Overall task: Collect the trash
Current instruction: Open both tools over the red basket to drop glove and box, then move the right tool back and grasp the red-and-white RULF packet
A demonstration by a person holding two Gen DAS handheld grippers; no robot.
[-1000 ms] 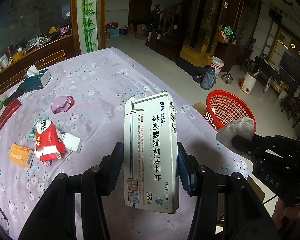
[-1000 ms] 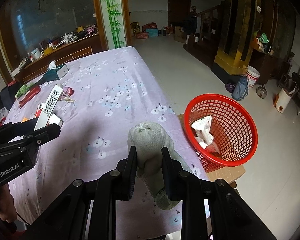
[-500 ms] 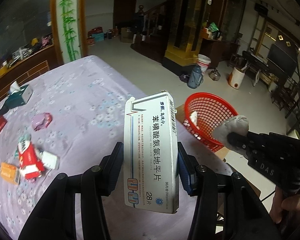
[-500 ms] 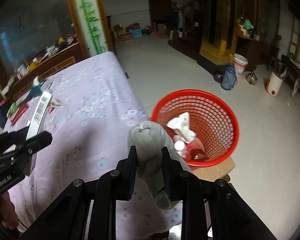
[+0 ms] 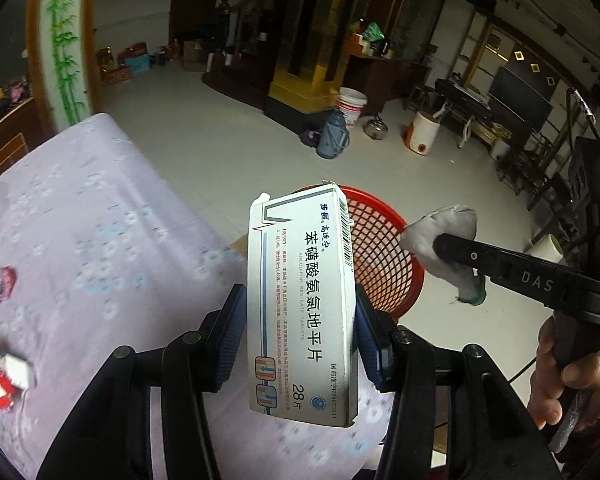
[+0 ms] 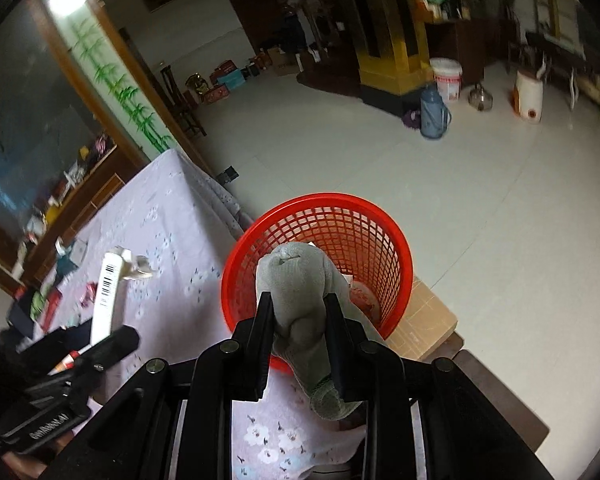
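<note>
Medicine box (image 5: pixel 306 304) in left tool (image 5: pixel 298 332); sock (image 6: pixel 300 292) in right tool (image 6: pixel 299 312) over basket (image 6: pixel 396 240)

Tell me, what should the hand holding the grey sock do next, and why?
Probably ease the right gripper a little further out over the red basket, then let go. It is shut on the grey sock, whose toe reaches over the near rim while its cuff hangs above the tablecloth, so dropping now might miss.

Two close wrist fisheyes above the table's edge (image 5: pixel 100 216), both facing the red basket (image 6: pixel 380 216).
</note>
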